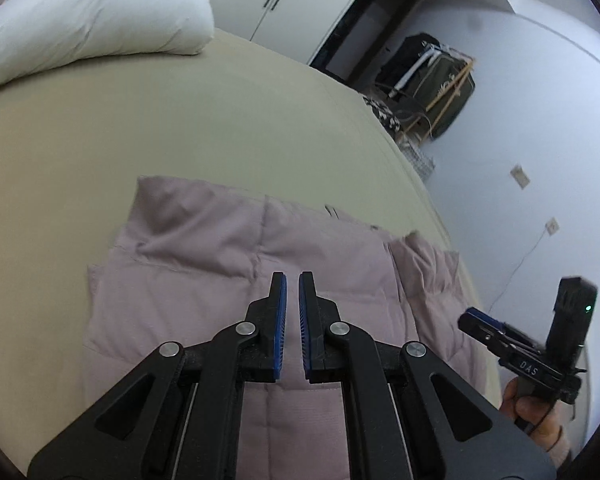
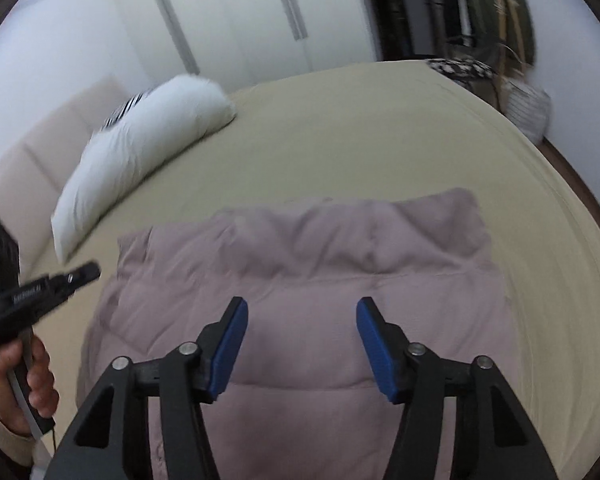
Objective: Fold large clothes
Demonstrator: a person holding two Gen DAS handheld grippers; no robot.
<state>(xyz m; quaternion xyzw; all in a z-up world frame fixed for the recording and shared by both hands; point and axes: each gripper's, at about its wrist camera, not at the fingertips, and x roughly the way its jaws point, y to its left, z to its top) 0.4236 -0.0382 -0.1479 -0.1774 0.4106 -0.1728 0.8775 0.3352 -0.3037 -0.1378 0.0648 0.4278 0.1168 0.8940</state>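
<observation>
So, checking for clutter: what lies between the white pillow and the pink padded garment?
Only bare sheet between pillow and garment, in both wrist views.

A wide bed [image 2: 340,132] with a smooth beige sheet carries everything here. In the right wrist view, a quilted mauve puffer garment [image 2: 308,280] lies flat on the sheet at about 6 o'clock, its upper edge rumpled. A long white pillow [image 2: 148,152] rests on the sheet toward 10 o'clock, well apart from the garment, with the sheet bare between them. A striped black-and-white cloth [image 2: 126,110] shows just behind the pillow, partly hidden by it.
</observation>
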